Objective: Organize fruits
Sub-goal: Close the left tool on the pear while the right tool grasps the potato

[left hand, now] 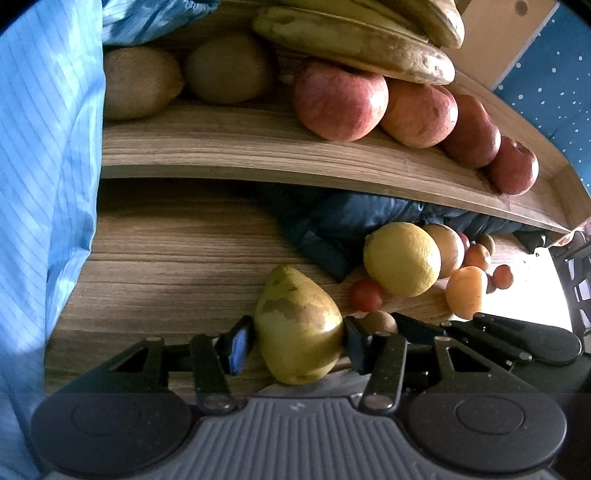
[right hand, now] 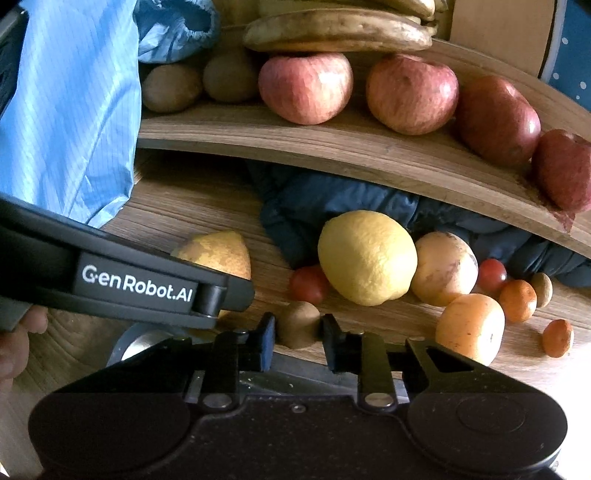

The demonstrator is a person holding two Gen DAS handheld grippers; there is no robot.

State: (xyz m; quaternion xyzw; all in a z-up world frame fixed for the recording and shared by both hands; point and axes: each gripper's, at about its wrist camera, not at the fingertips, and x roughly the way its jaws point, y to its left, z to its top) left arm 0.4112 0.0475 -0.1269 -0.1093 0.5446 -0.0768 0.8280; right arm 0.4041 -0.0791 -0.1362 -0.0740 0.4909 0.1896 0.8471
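Note:
My left gripper (left hand: 299, 341) is shut on a yellow-green pear (left hand: 297, 325), both pads against its sides, just above the wooden table. The pear also shows in the right wrist view (right hand: 218, 253), partly hidden by the left gripper's arm (right hand: 136, 284). My right gripper (right hand: 298, 338) is shut on a small brown kiwi (right hand: 298, 323), which also shows in the left wrist view (left hand: 378, 321). A lemon (right hand: 367, 256) lies just beyond, beside a small tomato (right hand: 308, 284).
A raised wooden shelf (right hand: 332, 146) holds several apples (right hand: 304, 86), kiwis (right hand: 171, 86) and bananas (right hand: 336, 31). On the table to the right lie oranges (right hand: 469, 326), tangerines and another tomato (right hand: 491, 275). A dark jacket (right hand: 299, 206) lies under the shelf. Blue fabric (right hand: 74, 110) hangs at left.

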